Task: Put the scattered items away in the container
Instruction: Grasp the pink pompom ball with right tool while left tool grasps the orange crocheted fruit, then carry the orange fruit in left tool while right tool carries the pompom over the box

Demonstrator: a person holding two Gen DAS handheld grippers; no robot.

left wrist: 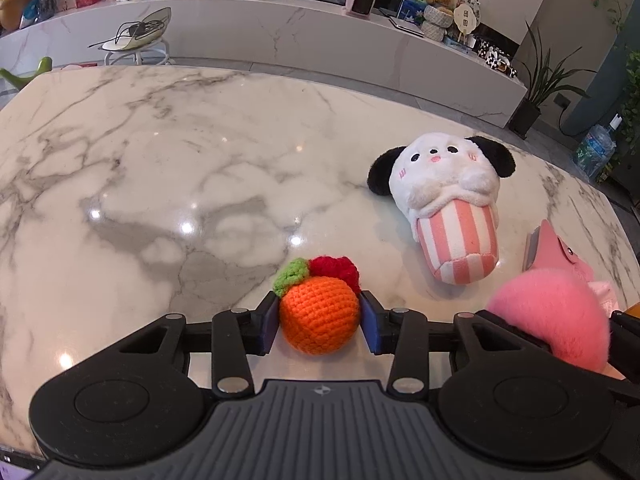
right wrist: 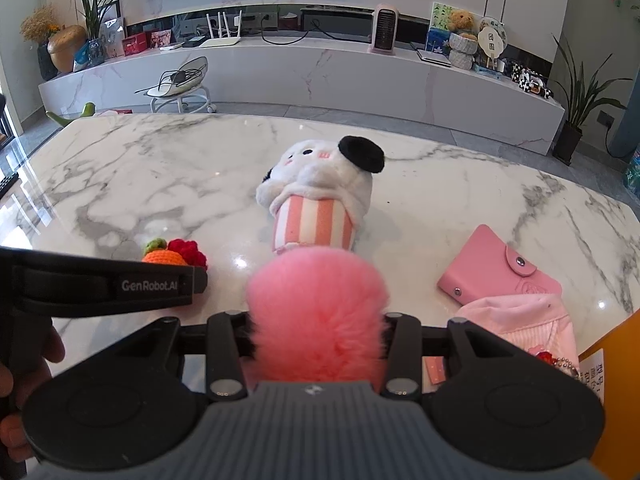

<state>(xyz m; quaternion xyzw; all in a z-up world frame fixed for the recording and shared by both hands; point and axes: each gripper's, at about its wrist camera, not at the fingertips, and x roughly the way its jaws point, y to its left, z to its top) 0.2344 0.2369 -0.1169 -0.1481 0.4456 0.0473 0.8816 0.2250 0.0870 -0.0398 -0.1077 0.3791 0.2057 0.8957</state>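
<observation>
Orange crochet yarn fills the space between the left gripper's (left wrist: pixel 320 322) blue pads (left wrist: pixel 270 326): a crocheted orange (left wrist: pixel 318 314) with a green leaf and a red knitted tuft sits on the marble worktop (left wrist: pixel 180 184), and both pads meet its sides, so the jaws stand partly closed on it. In the right wrist view the same toy (right wrist: pixel 162 257) shows just past the left gripper's black body, with part of a hand (right wrist: pixel 12 376) at the left edge.

Right gripper (right wrist: pixel 318 334) jaws are narrowed around a fluffy pink pompom (right wrist: pixel 316 308), whose fur spills over and hides the pads; the pompom is clearly clamped between them. In the left wrist view that pompom (left wrist: pixel 550 316) bulges at the lower right.

Just to the right of the right gripper lies a pale pink cloth pouch (right wrist: pixel 532 322) with a bead chain, and beside it, at the frame's right edge, an orange wall (right wrist: pixel 618 364); whether that is the container cannot be told. Slightly farther sits a pink snap wallet (right wrist: pixel 486 266), flat on the worktop.

Farther out, near the middle of the worktop, a white plush dog (right wrist: pixel 320 196) with black ears lies on its side in a pink-and-white striped cup, well apart from the crocheted orange.

Beyond the worktop runs a long white marble shelf (right wrist: pixel 320 68).
</observation>
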